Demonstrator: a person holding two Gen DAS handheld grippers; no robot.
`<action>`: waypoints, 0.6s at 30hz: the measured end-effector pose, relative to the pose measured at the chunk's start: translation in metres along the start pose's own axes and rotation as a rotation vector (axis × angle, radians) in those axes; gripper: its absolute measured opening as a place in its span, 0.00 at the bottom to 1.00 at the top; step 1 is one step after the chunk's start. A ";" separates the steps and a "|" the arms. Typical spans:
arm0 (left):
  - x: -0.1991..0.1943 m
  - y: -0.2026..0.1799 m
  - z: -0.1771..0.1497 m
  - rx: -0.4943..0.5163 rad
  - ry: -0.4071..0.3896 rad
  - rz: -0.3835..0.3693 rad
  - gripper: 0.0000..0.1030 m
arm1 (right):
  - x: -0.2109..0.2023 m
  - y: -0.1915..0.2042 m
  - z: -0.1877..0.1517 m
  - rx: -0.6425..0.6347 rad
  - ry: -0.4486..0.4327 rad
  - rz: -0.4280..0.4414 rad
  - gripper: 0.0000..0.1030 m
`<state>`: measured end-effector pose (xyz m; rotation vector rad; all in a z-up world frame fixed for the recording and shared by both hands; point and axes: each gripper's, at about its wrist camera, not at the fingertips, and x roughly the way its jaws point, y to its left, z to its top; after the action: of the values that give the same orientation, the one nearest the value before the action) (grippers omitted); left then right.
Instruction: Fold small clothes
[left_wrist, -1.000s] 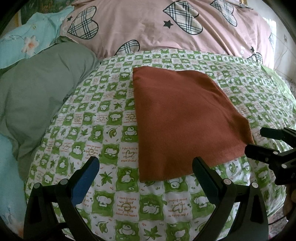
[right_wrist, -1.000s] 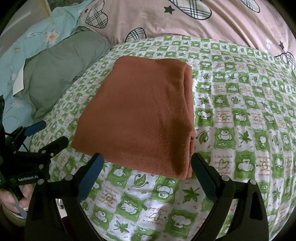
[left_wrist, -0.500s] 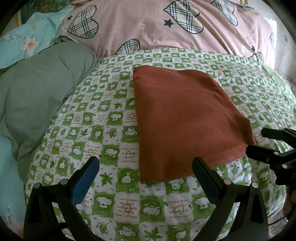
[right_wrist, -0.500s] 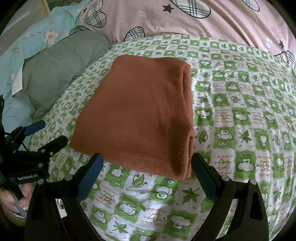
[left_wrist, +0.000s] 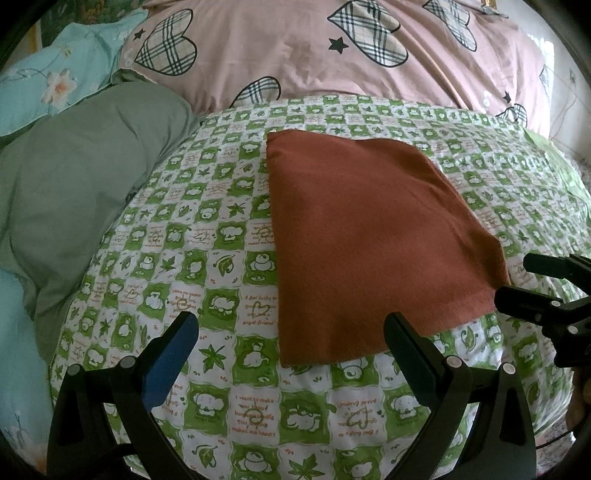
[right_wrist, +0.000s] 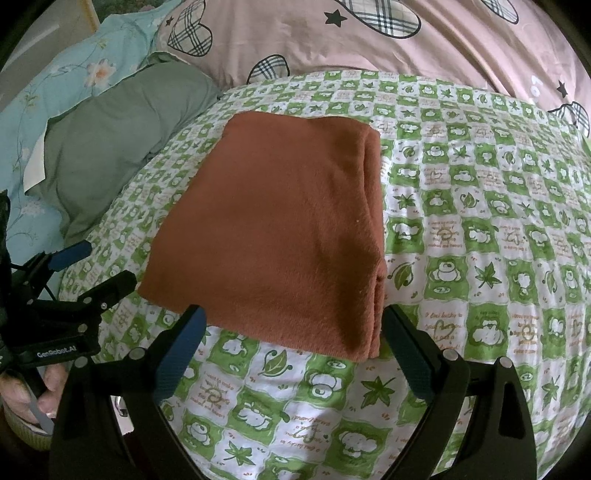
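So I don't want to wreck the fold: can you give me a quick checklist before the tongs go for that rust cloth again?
1. Left tongs open and empty: ok.
2. Right tongs open and empty: ok.
3. Rust cloth lying flat on the green checked sheet: ok.
4. Layered edges on the cloth's right side aligned: ok, roughly.
5. Nothing lying on top of the cloth: ok.
6. Whether another fold is needed: cannot tell.

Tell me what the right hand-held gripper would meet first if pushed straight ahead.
Probably the near edge of the folded rust-brown cloth, which lies just ahead of the open right hand-held gripper on the green checked bedspread. Height above the bed is unclear.
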<state>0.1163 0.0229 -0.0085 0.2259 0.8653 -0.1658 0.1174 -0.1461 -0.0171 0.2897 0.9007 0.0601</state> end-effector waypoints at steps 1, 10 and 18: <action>0.001 0.001 0.000 0.000 0.001 -0.001 0.98 | 0.000 -0.001 0.002 -0.001 0.000 0.000 0.93; 0.001 -0.001 0.003 0.007 -0.005 -0.003 0.98 | -0.001 -0.002 0.004 -0.002 -0.002 -0.002 0.93; 0.001 -0.001 0.004 0.008 -0.005 -0.002 0.98 | -0.004 -0.003 0.008 0.001 -0.007 -0.004 0.93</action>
<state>0.1196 0.0204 -0.0064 0.2317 0.8603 -0.1719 0.1206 -0.1517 -0.0102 0.2893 0.8939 0.0547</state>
